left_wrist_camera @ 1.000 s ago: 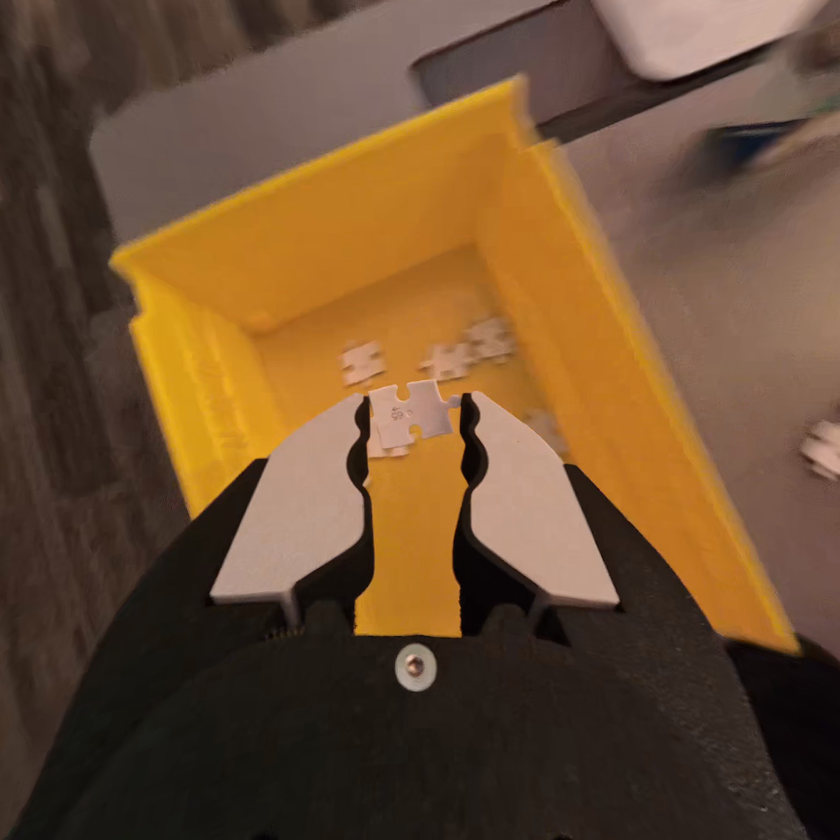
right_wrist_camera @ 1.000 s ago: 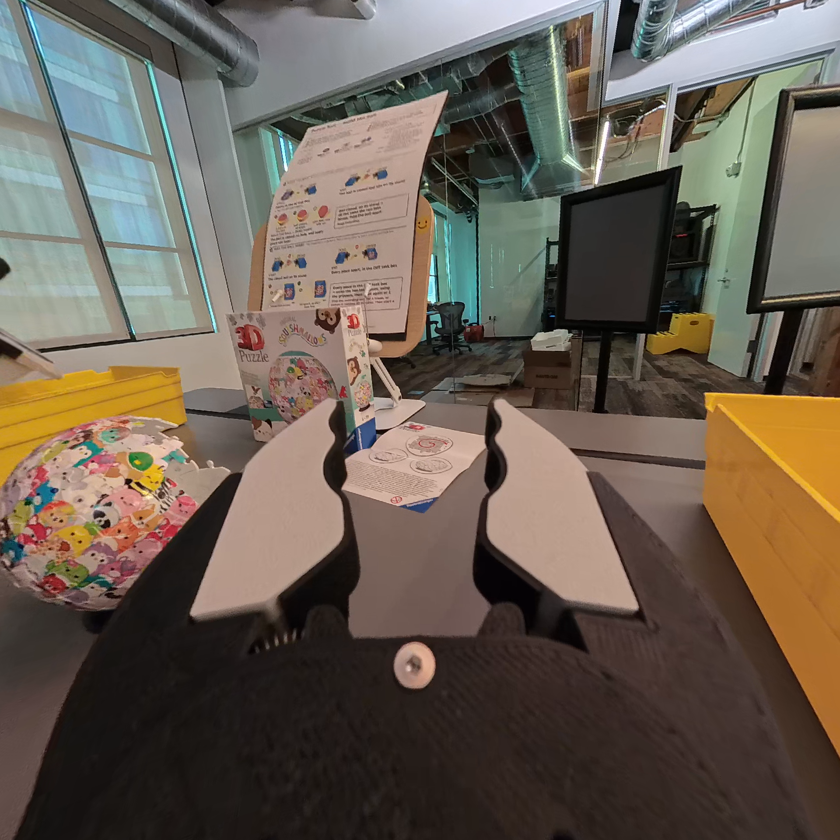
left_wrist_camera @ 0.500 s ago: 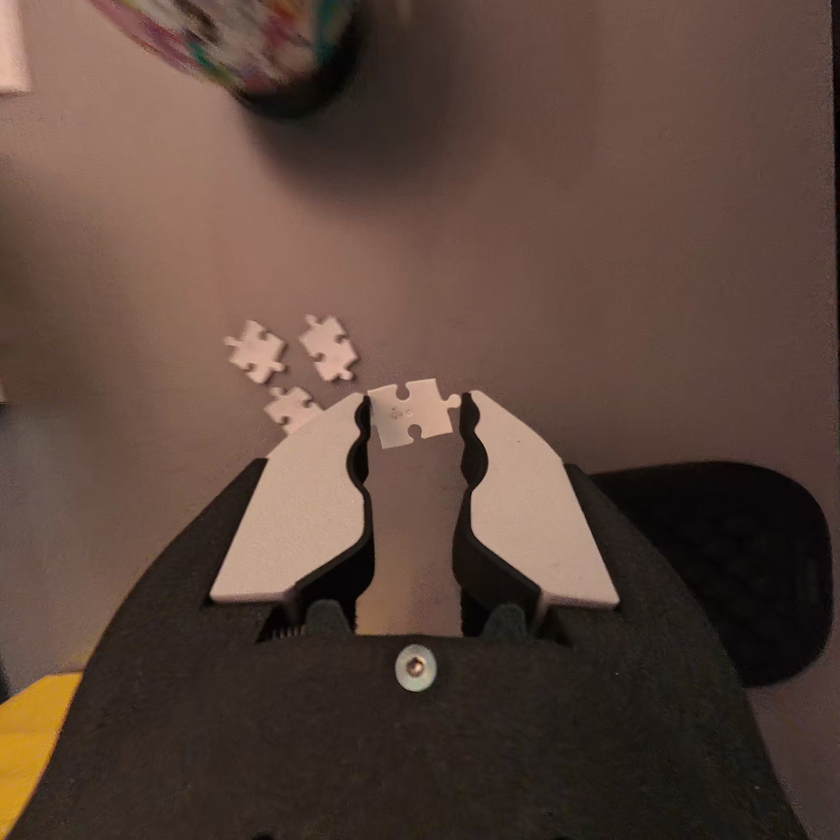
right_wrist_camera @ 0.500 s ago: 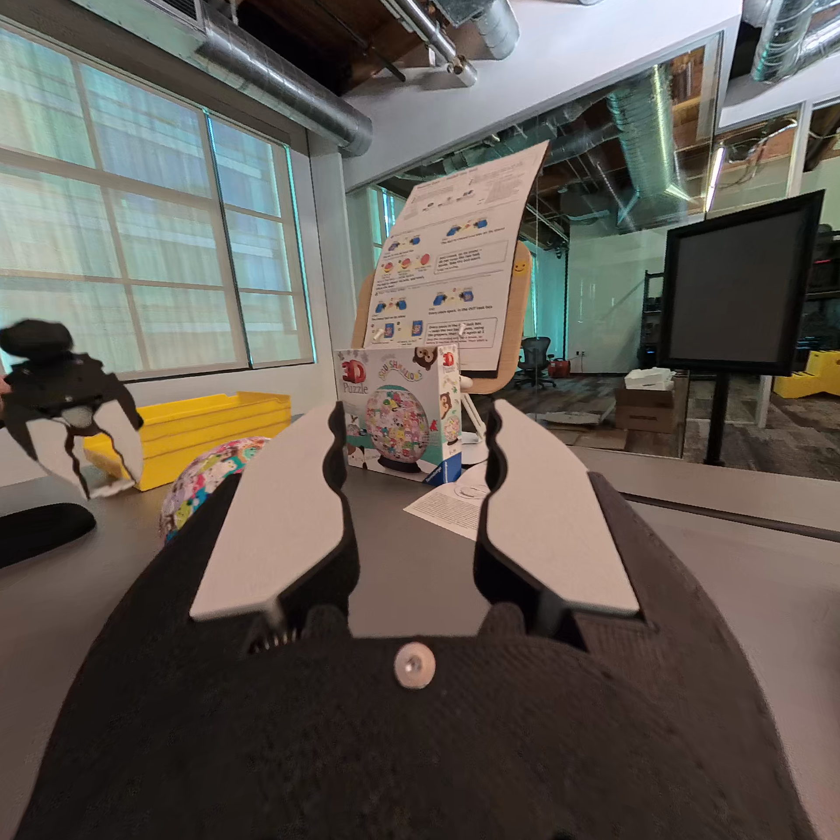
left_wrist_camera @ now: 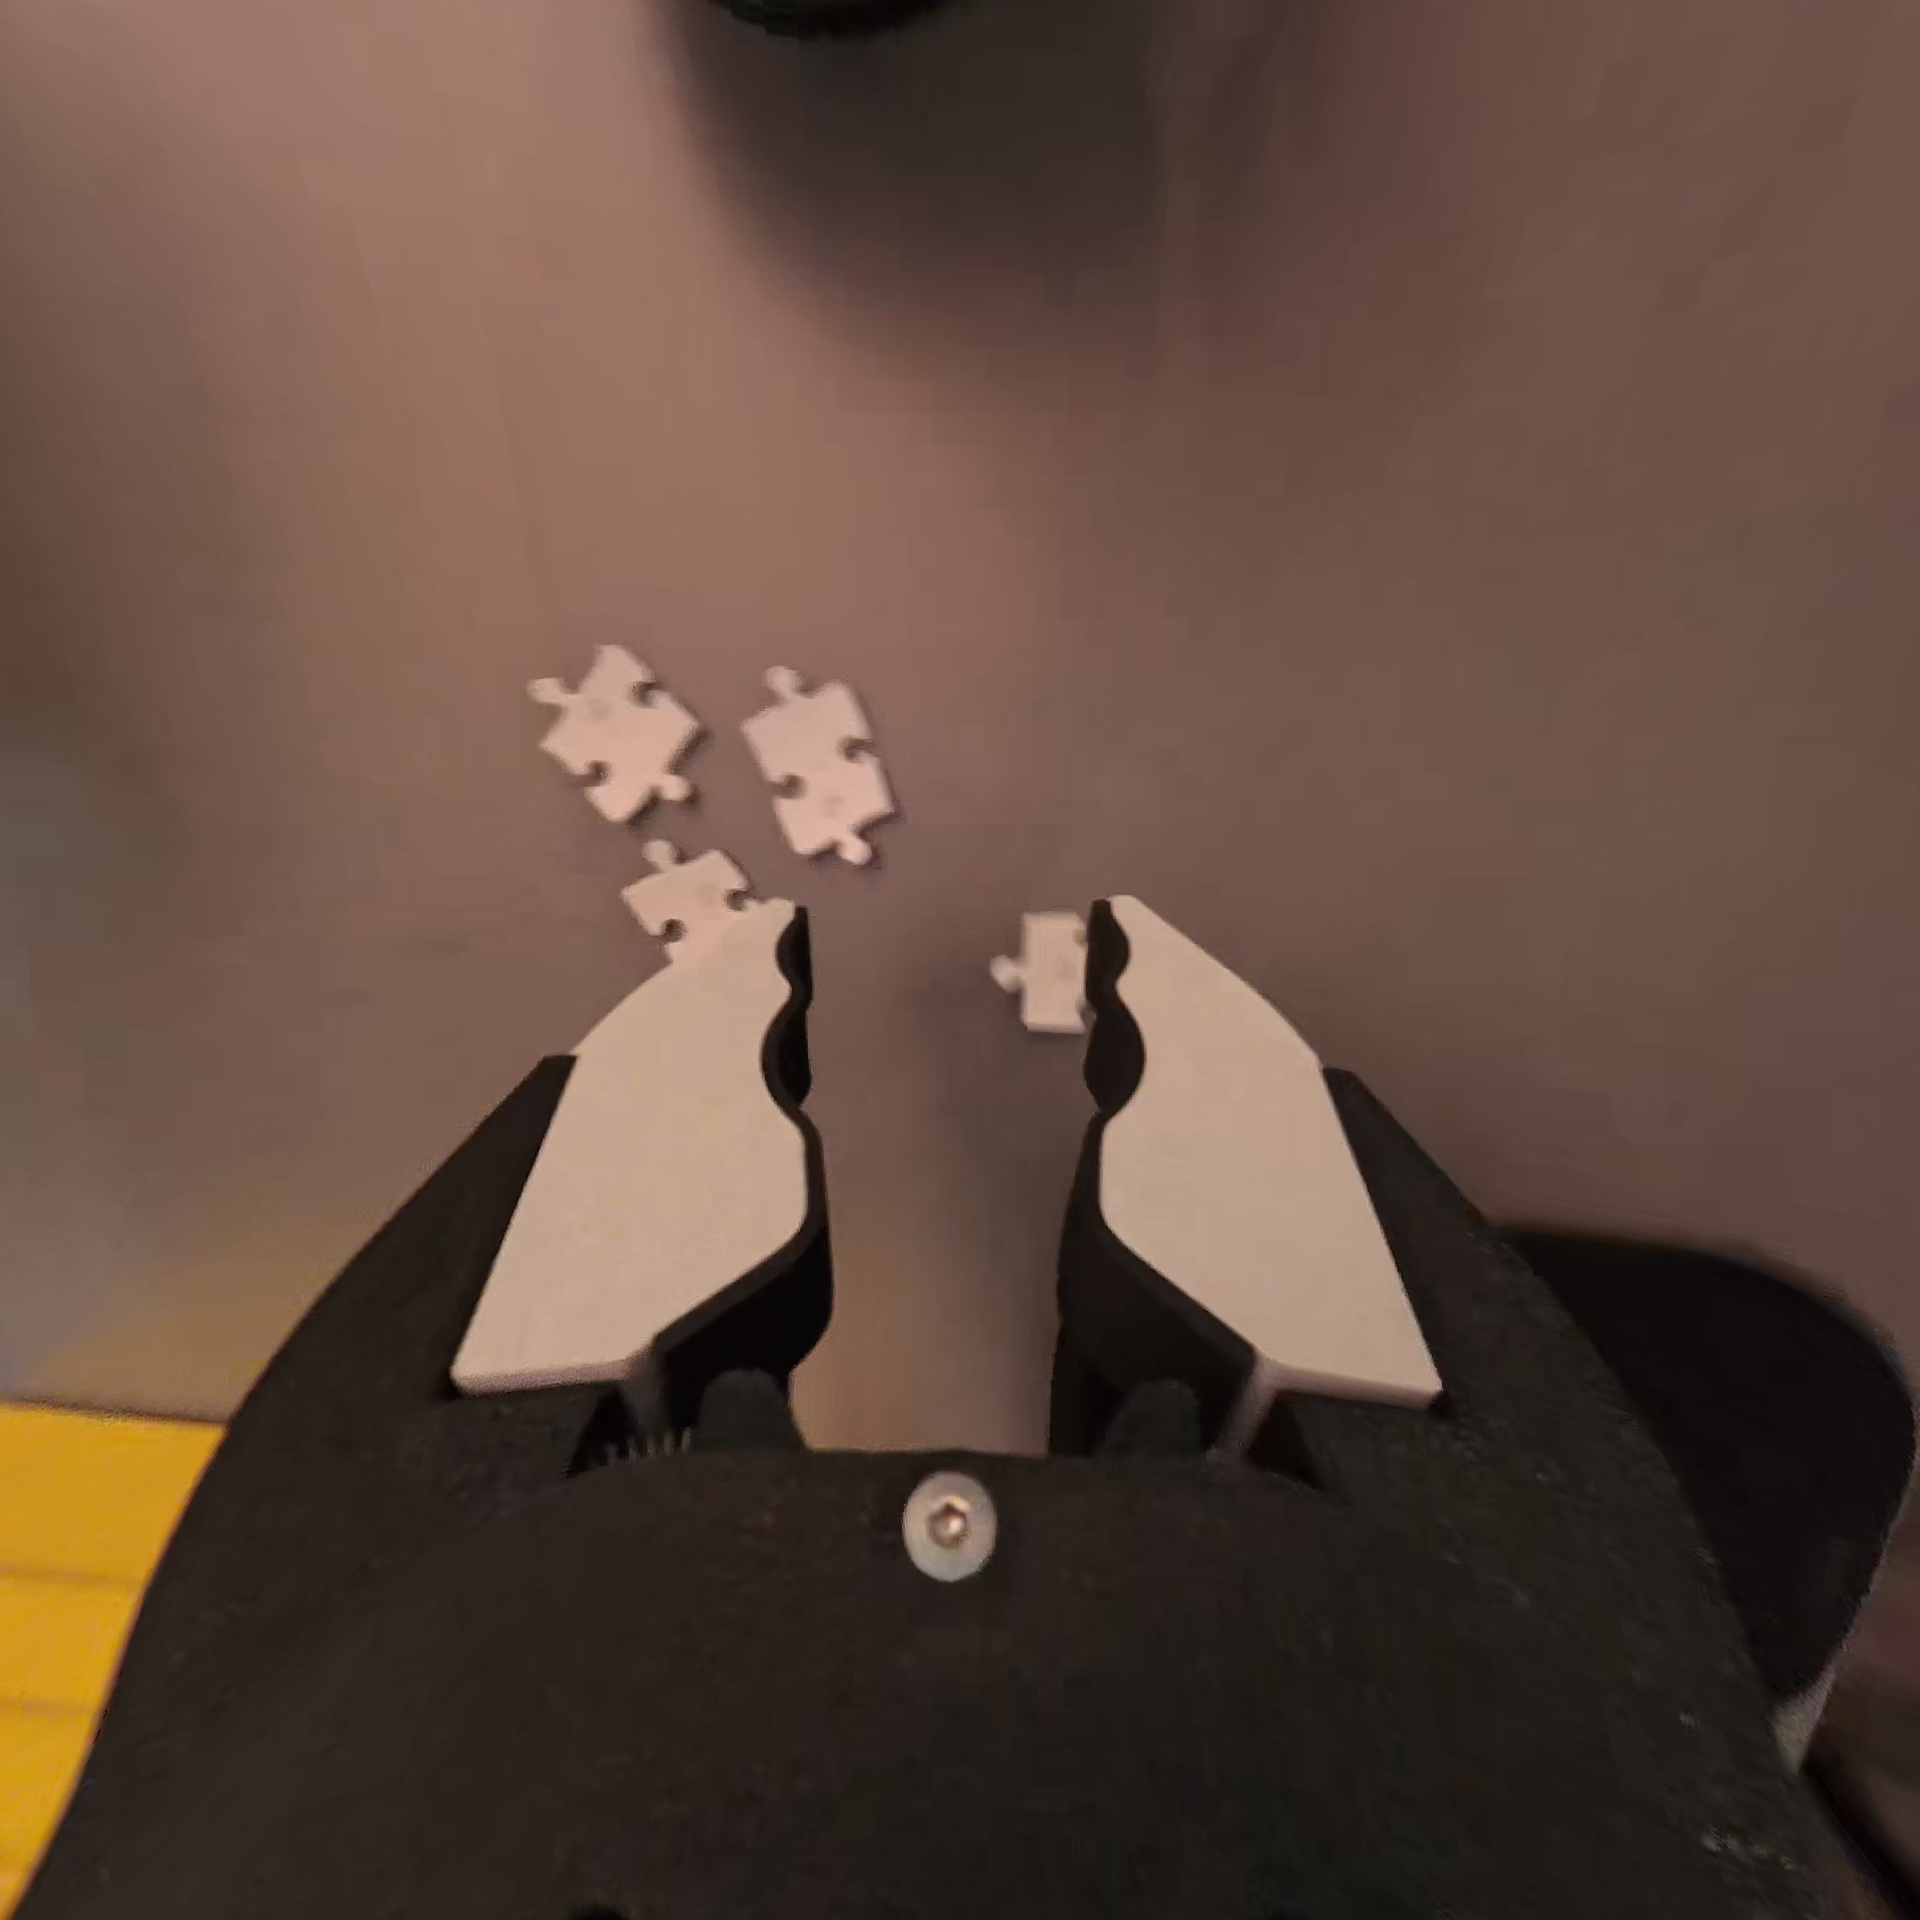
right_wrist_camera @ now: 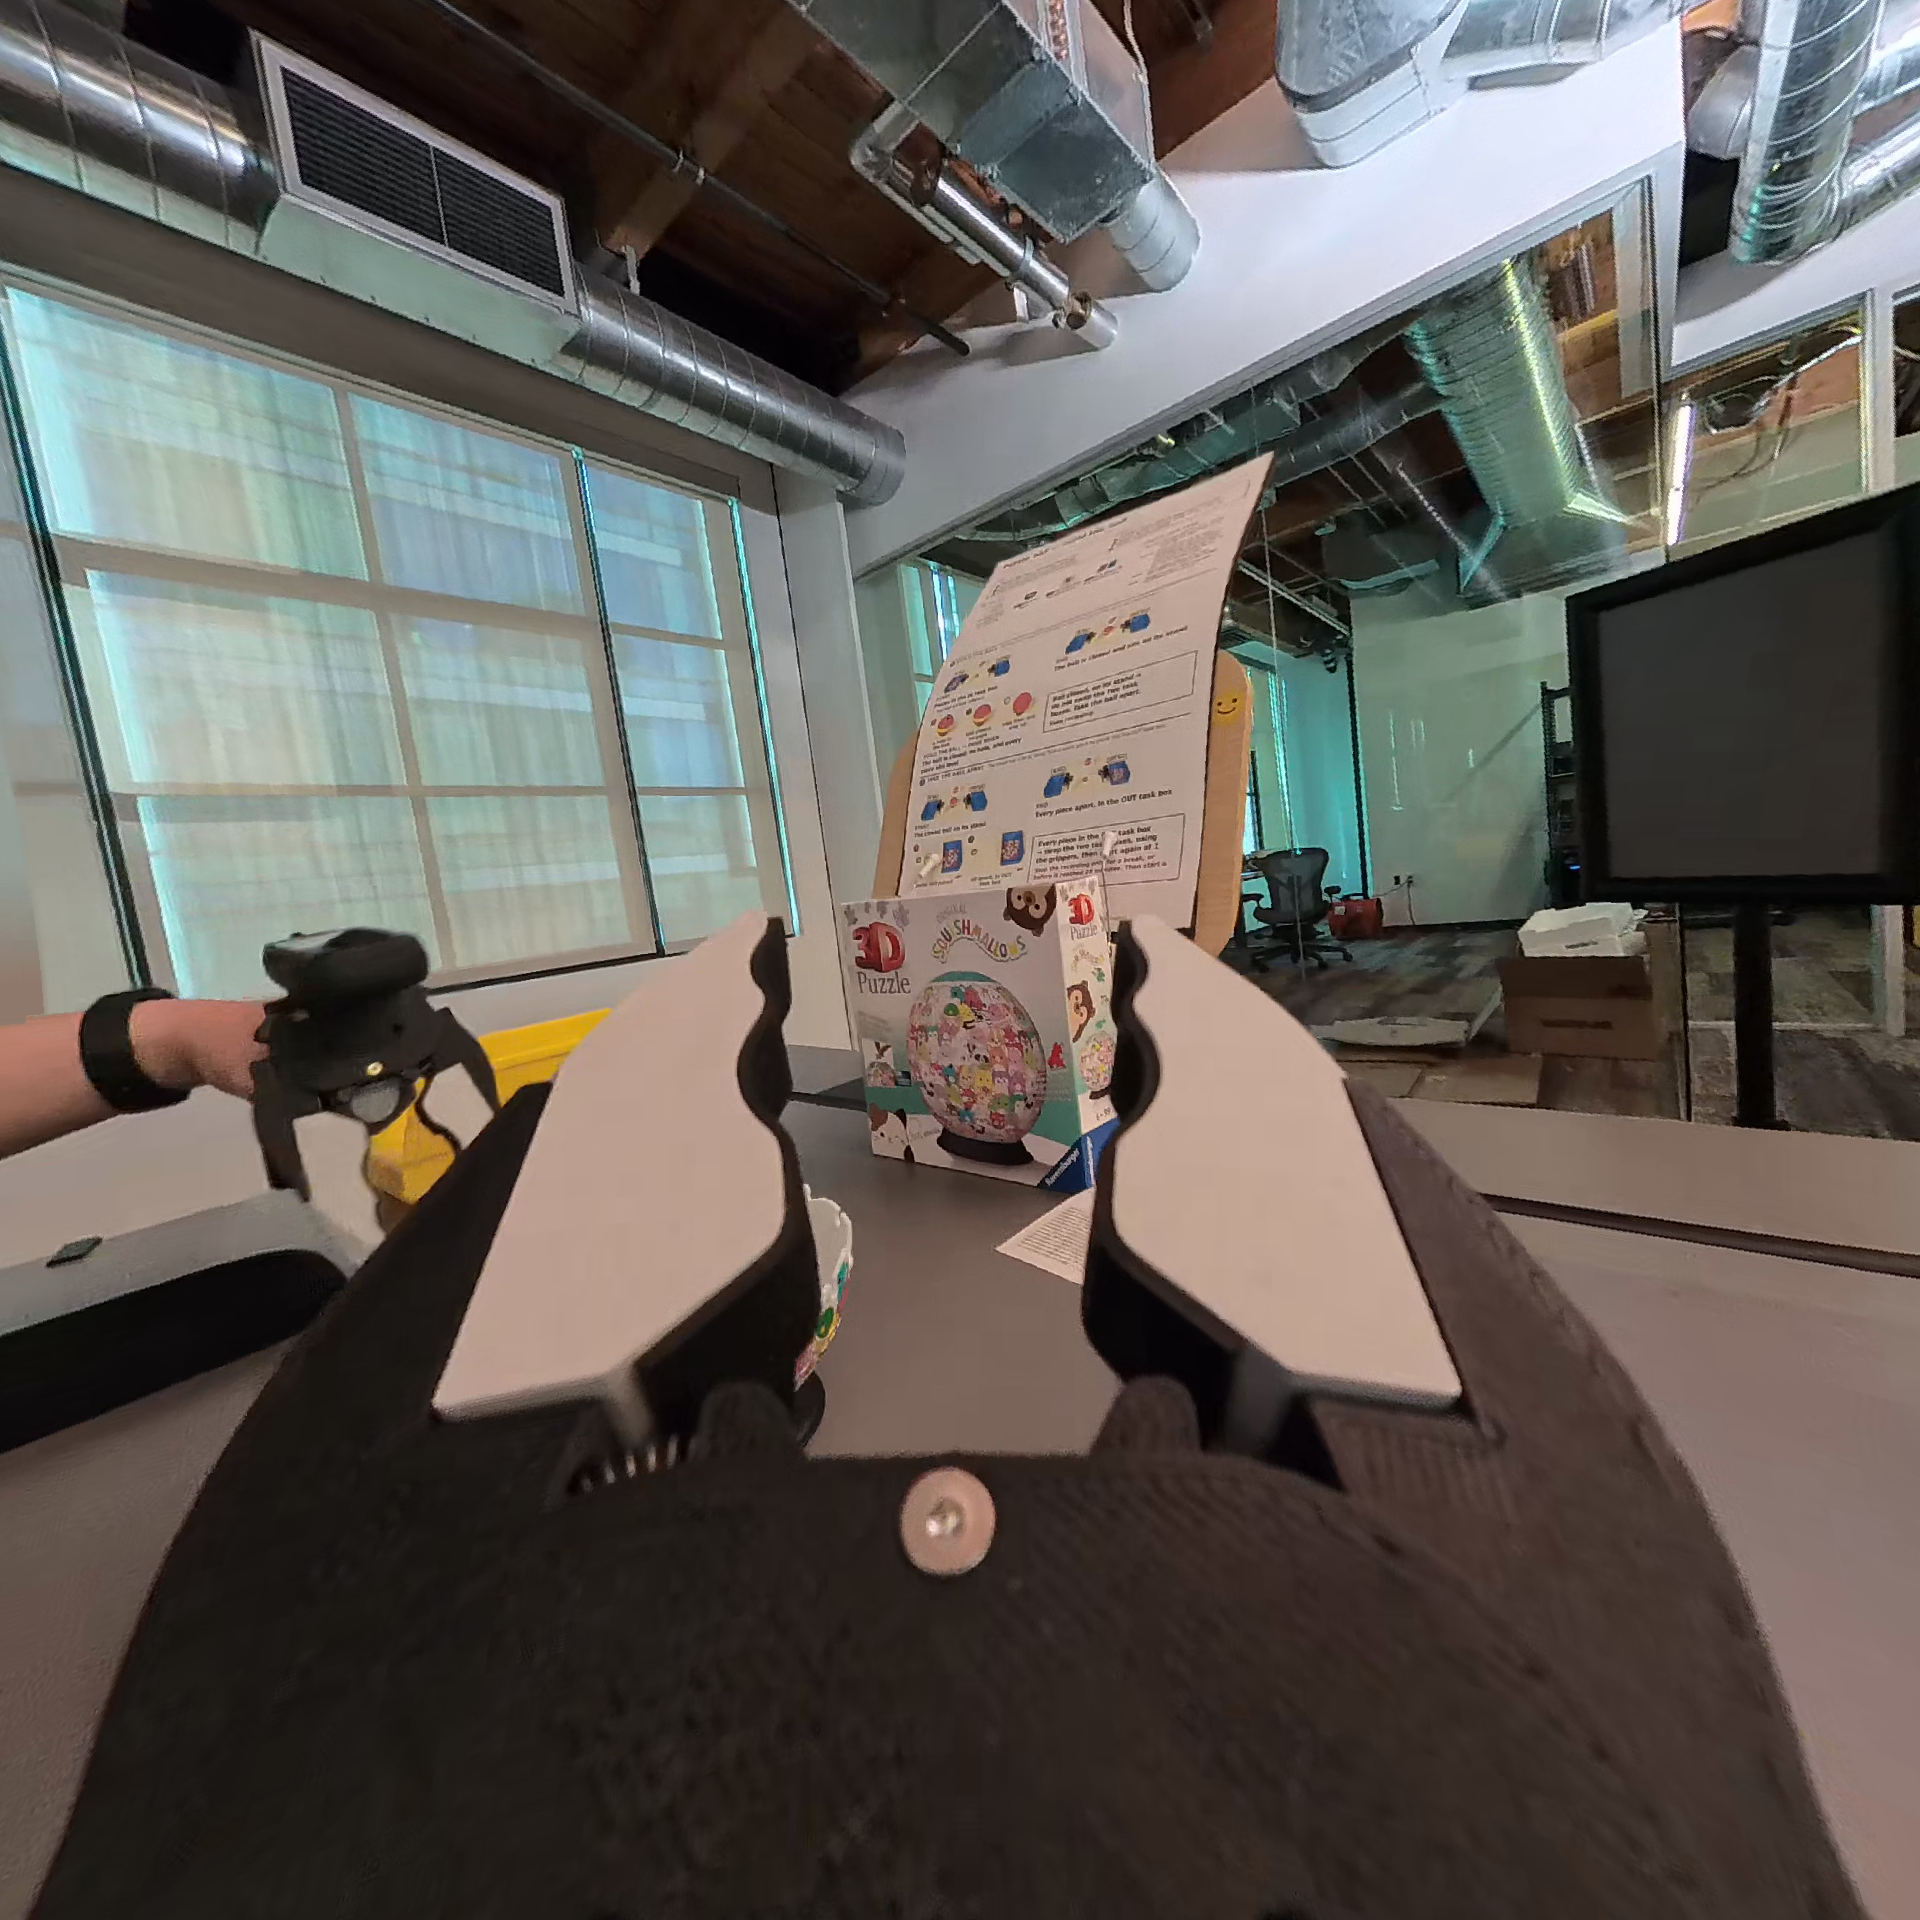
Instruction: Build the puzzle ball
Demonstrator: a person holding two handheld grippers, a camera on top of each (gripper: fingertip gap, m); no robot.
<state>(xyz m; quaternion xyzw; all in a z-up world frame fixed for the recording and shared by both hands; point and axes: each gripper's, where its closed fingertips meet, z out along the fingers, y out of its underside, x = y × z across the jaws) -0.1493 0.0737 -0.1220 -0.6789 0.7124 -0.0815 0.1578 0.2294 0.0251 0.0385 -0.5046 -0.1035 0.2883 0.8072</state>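
Observation:
In the left wrist view my left gripper is open and empty, pointing down at the grey table. A white puzzle piece lies on the table just inside its right fingertip. Three more white pieces lie face down just ahead and to the left. My right gripper is open and empty, held above the table. A sliver of the colourful, part-built puzzle ball shows behind its left finger. The left gripper also shows at far left there, held by a hand.
A yellow bin sits at the lower left, also seen in the right wrist view. A black pad lies to the right. The puzzle box, an instruction sheet and a dark monitor stand behind. Left tips to right tips: about 40 centimetres.
My left gripper carried a piece from the yellow bin to the table, then opened and let it go beside the three others. My right gripper tilted upward, hiding most of the ball.

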